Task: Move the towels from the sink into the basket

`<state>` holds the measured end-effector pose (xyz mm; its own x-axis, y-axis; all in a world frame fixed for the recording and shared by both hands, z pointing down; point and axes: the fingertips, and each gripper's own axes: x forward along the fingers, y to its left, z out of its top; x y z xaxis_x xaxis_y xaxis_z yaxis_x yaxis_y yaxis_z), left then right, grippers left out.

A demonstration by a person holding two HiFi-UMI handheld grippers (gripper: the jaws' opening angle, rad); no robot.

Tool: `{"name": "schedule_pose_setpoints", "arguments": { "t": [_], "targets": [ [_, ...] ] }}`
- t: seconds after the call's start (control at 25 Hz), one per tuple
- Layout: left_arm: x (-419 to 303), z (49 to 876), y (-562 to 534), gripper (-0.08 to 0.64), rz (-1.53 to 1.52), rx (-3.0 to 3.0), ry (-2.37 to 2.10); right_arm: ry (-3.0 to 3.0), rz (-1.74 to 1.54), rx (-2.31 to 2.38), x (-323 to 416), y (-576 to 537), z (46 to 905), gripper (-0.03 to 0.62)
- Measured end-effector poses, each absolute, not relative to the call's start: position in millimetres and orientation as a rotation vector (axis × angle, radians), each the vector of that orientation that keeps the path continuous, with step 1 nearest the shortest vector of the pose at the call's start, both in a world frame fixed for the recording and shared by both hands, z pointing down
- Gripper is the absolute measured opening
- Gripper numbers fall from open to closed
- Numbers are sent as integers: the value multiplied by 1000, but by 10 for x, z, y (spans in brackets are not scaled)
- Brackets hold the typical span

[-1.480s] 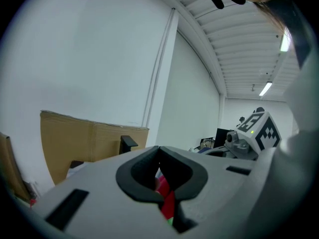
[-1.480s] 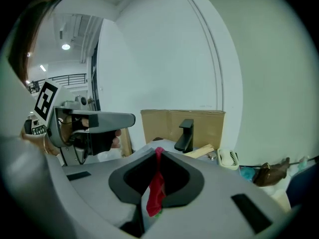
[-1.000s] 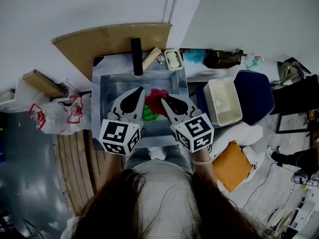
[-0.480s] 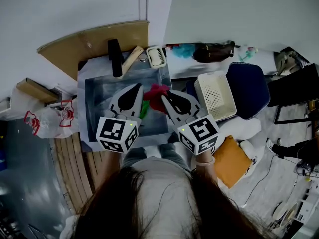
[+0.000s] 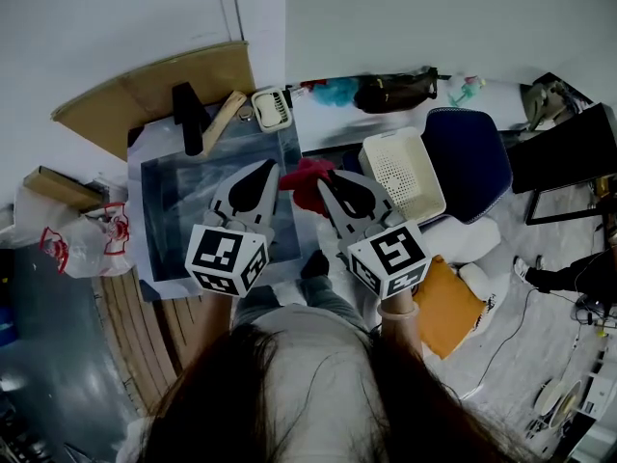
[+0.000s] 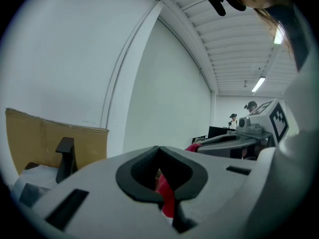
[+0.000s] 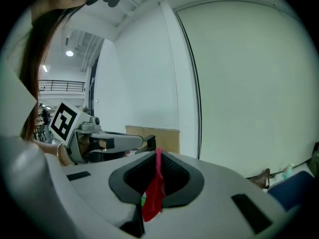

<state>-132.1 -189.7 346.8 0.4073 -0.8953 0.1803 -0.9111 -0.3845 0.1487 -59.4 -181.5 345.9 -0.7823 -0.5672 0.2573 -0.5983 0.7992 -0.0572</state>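
Head view, left to right. The sink (image 5: 145, 222) stands at the left, its basin dark, and no towel can be made out inside it. The left gripper (image 5: 262, 168) is pressed together on one edge of the red towel (image 5: 307, 183); in the left gripper view a fold of red cloth is pinched between the dark pads. The towel hangs bunched between the two tools, over the sink's right rim and clear of the basin. The right gripper (image 5: 334, 177) is likewise closed on the towel's other edge, with a strip of red cloth nipped upright between its pads. A fleck of green (image 7: 143, 199) shows beneath that strip, but it is too small to tell whether it is a second cloth. The basket (image 5: 410, 177), white and perforated, sits near the towel's right, with nothing visible in it.

Handling, as a judgement: the towel appears light, soft and limp, neither fragile nor slippery. It droops wherever it is unsupported, so a hold on two separate edges, as here, suits it. Loose folds may snag on the basket's rim unless they are carried above it.
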Motion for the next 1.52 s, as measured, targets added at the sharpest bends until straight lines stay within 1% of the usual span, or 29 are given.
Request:
{"name": "schedule_pose_setpoints", "arguments": {
  "t": [0.52,1.08,1.52],
  "targets": [
    [-502,3559,-2106,8,119,2488,-1505,-2729,190,981,160,-2025,3537,48],
    [423,3834,-2313,8,143,2521,-1391,-2649,193,1078,1041,-2273,3833,48],
    [888,4001,-2429,8,164,2551,-1273,-2550,191,1170,1545,-2486,4120,48]
  ]
}}
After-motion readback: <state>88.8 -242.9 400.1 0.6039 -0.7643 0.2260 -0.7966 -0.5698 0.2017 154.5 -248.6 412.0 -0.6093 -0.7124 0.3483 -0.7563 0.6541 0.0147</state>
